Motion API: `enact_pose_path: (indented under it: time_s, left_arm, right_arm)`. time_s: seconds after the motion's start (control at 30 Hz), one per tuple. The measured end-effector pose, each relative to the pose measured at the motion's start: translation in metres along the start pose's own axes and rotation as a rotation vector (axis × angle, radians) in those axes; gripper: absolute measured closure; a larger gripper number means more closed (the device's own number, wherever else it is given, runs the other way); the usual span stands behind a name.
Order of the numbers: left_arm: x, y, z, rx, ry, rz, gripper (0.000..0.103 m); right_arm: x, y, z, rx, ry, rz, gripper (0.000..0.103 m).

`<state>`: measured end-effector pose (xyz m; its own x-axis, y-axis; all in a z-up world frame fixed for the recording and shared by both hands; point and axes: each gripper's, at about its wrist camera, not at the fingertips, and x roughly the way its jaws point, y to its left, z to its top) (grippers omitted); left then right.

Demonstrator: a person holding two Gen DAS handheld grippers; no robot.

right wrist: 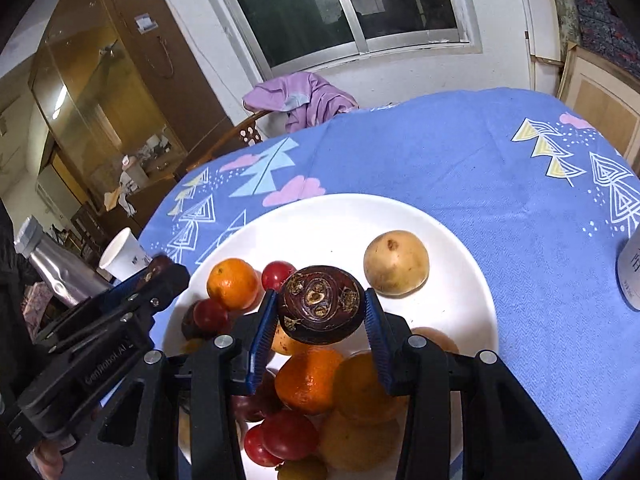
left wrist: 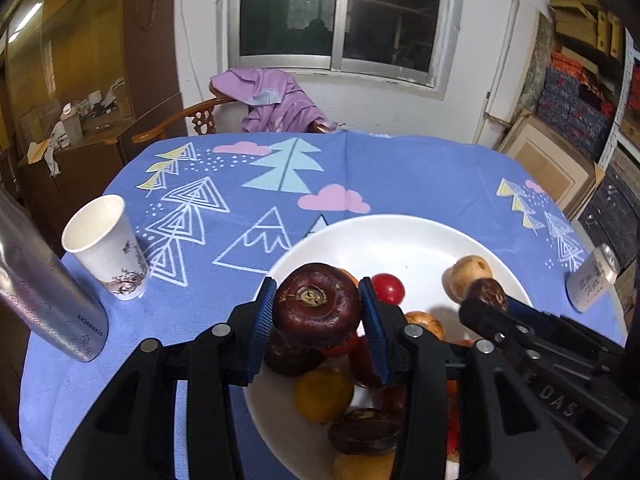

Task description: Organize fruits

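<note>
Chestnuts | my left tool (left wrist: 318, 314) clamped one water chestnut (left wrist: 318, 304), my right tool (right wrist: 320, 312) another (right wrist: 321, 305) | hard, smooth, slippery; gripped across flat middle, over plate (right wrist: 460, 300).

white plate (right wrist: 460, 300) on a blue tablecloth (right wrist: 480, 168) printed with pale triangle trees and pink clouds. dark maroon fruit (right wrist: 320, 304) between blue pads (right wrist: 376, 332); an orange (right wrist: 232, 283), red tomato (right wrist: 277, 274), tan round fruit (right wrist: 396, 268). white cup (left wrist: 104, 246) with a brownish branch print.
</note>
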<state>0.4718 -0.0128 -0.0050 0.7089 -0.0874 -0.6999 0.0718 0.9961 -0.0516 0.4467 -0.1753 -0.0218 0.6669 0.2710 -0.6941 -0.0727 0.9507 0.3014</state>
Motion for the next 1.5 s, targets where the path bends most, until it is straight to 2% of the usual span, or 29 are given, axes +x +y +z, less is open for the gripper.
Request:
enact_pose_path:
  time_s: [0.27, 0.37, 0.43, 0.57, 0.67, 0.73, 0.8, 0.9, 1.0, 1.07, 1.17, 1.23, 1.4, 1.5]
  left_arm:
    - [0.015, -0.017, -0.012, 0.06, 0.008, 0.035, 0.062]
    - [0.017, -0.018, -0.012, 0.068, -0.001, 0.044, 0.061]
    - [0.018, -0.019, -0.013, 0.067, 0.002, 0.049, 0.061]
    - [0.022, -0.017, -0.014, 0.061, 0.015, 0.049, 0.06]
    - [0.019, -0.014, -0.013, 0.045, -0.005, 0.058, 0.045]
    - [0.015, -0.012, -0.012, 0.034, -0.031, 0.079, 0.028]
    - [0.011, -0.01, -0.011, 0.025, -0.051, 0.09, 0.021]
    - [0.006, -0.011, -0.01, 0.039, -0.061, 0.089, 0.021]
    - [0.0, -0.016, -0.01, 0.068, -0.082, 0.113, 0.007]
    - [-0.009, -0.02, -0.011, 0.086, -0.118, 0.139, 0.007]
    - [-0.027, -0.025, -0.011, 0.11, -0.153, 0.141, 0.006]
    - [-0.044, -0.027, -0.014, 0.117, -0.18, 0.141, 0.005]
    - [-0.081, -0.034, -0.019, 0.137, -0.221, 0.158, 0.005]
    - [-0.108, -0.035, -0.03, 0.128, -0.241, 0.133, 0.005]
  right_arm:
    - [0.008, -0.001, -0.002, -0.033, -0.007, -0.058, 0.058]
    - [0.013, -0.006, -0.003, -0.025, -0.007, -0.056, 0.058]
    - [0.014, -0.007, -0.002, -0.026, -0.012, -0.056, 0.052]
    - [0.013, -0.007, -0.002, -0.017, -0.013, -0.049, 0.052]
    - [0.007, -0.009, 0.0, -0.004, -0.025, -0.049, 0.052]
    - [0.002, -0.011, 0.002, 0.007, -0.037, -0.042, 0.051]
    - [-0.002, -0.012, 0.004, 0.018, -0.047, -0.036, 0.05]
    - [-0.009, -0.012, 0.006, 0.026, -0.064, -0.028, 0.048]
    - [-0.017, -0.007, 0.007, 0.019, -0.081, -0.018, 0.048]
    - [-0.025, -0.001, 0.007, 0.009, -0.098, -0.007, 0.048]
    - [-0.042, 0.009, 0.006, -0.007, -0.127, 0.013, 0.046]
    - [-0.053, 0.016, 0.003, -0.014, -0.141, 0.024, 0.041]
    - [-0.093, 0.039, -0.011, -0.071, -0.173, 0.039, 0.039]
    - [-0.12, 0.047, -0.025, -0.102, -0.208, 0.035, 0.036]
